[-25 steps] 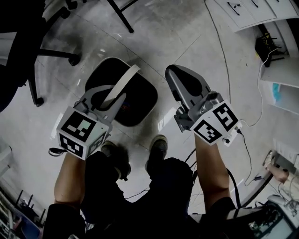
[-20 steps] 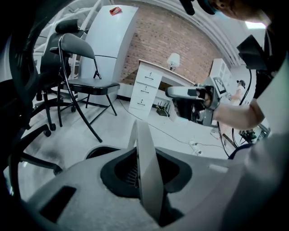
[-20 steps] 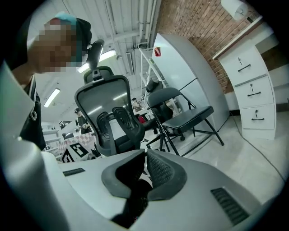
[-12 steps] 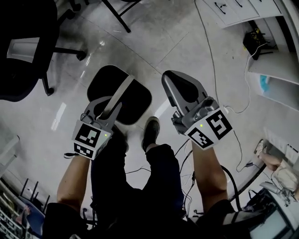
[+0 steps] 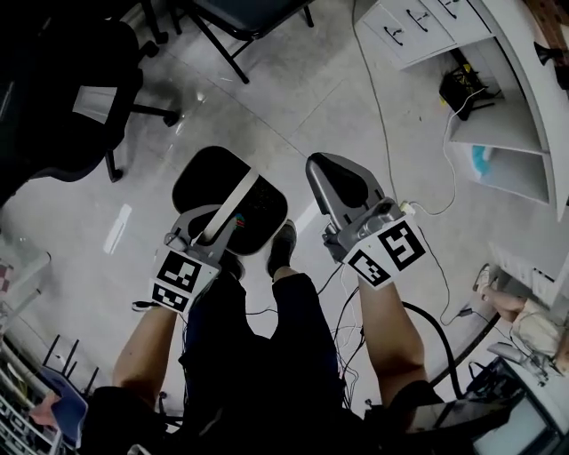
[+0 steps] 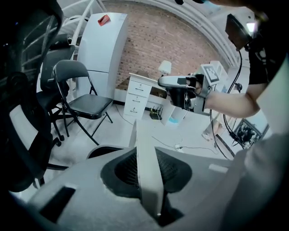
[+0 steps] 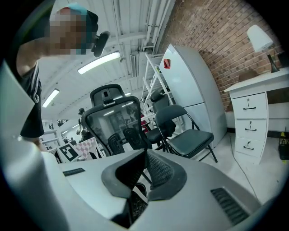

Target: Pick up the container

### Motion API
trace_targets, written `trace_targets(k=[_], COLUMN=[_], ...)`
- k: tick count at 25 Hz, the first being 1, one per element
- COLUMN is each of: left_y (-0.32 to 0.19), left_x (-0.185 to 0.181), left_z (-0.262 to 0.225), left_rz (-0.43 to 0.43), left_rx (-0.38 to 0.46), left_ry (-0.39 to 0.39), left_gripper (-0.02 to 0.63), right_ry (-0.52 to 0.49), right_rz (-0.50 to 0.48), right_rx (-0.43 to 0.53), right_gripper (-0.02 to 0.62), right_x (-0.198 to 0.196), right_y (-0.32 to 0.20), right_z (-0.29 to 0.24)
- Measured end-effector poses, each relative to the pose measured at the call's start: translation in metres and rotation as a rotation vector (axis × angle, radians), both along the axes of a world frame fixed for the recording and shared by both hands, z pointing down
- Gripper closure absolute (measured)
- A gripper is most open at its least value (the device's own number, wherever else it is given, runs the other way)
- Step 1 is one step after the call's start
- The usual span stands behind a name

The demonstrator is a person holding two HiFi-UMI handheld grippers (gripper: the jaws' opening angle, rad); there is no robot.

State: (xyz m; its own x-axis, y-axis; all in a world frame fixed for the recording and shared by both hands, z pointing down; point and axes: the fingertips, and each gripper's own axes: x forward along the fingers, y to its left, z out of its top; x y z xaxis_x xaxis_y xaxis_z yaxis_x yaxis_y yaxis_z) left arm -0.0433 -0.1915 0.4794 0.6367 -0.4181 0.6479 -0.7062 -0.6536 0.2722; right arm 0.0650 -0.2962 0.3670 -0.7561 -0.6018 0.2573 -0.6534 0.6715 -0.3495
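Note:
In the head view a black, rounded-square container (image 5: 222, 182) hangs under my left gripper (image 5: 220, 216), above the floor and just in front of the person's shoes. Its pale flat handle (image 5: 238, 197) runs up between the jaws. In the left gripper view the handle (image 6: 146, 171) is clamped edge-on between the two ribbed pads, and the container's dark rim (image 6: 100, 151) shows below. My right gripper (image 5: 322, 171) is held beside it on the right, apart from the container. Its pads meet in the right gripper view (image 7: 145, 157) with nothing between them.
A black office chair (image 5: 62, 98) stands at the left and a folding chair (image 6: 83, 101) further back. White drawers (image 5: 418, 27) and a desk lie at the upper right. Cables (image 5: 391, 151) run across the tiled floor. The person's legs and shoes (image 5: 281, 249) are right beneath the grippers.
Both grippers have risen from the floor. The container has come up with the left one, hanging by its handle. The floor and chairs look farther away.

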Motion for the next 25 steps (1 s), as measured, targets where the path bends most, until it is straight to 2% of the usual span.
trace_targets(k=[9,18,25], left_y=[0.015,0.026,0.035], left_x=[0.000,-0.003,-0.016], left_z=[-0.085,-0.168,-0.230], left_rz=[-0.032,-0.067,-0.103], left_rx=[-0.002,-0.008,0.004], left_ry=[0.041,0.065,0.084], left_gripper=[0.531,0.531,0.531], right_ry=[0.035,0.064,0.028], right_rz=[0.029,0.014,0.032], right_rx=[0.023,0.049,0.057], right_gripper=[0.577,0.577,0.577], right_x=[0.009,0.003,-0.005], right_y=[0.015,0.034,0.048], right_z=[-0.078,-0.156,-0.205])
